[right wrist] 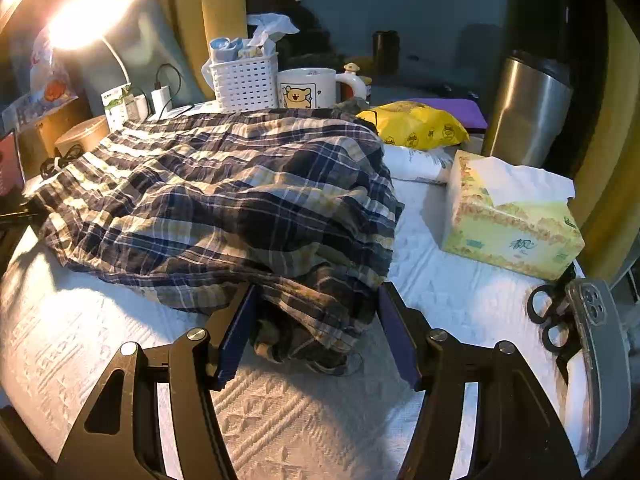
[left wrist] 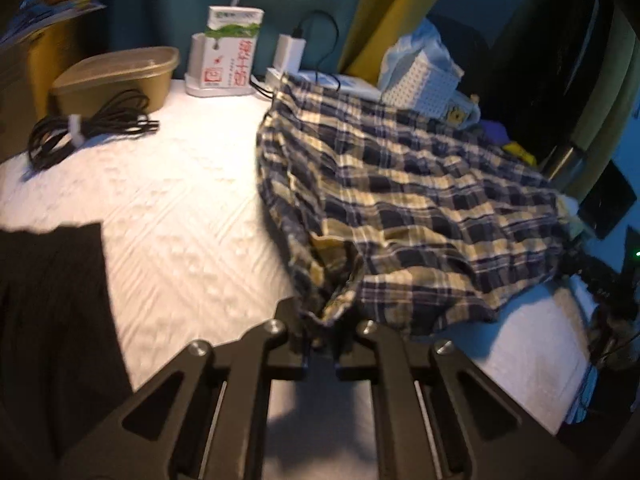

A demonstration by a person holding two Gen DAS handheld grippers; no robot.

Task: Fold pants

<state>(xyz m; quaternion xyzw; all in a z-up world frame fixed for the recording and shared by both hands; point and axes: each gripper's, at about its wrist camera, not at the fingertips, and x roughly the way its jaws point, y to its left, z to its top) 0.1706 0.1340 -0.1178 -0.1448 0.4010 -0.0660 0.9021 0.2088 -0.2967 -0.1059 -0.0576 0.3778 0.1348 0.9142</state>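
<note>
A white quilted cover (right wrist: 280, 412) is spread over the surface. At the far left sit a tan lidded container (left wrist: 120, 76) and, just in front of it, a coiled black cable (left wrist: 88, 128). A white carton with red lettering (left wrist: 228, 52) stands near a white charger (left wrist: 290, 52). Further right are a white perforated basket (right wrist: 244, 84), a mug with a bear picture (right wrist: 306, 88), a yellow packet (right wrist: 416, 126) and a steel tumbler (right wrist: 528, 112). A yellow tissue box (right wrist: 512, 220) lies nearer, with black scissors (right wrist: 550, 320) beside a phone (right wrist: 600, 360). A lamp glares (right wrist: 84, 20).
</note>
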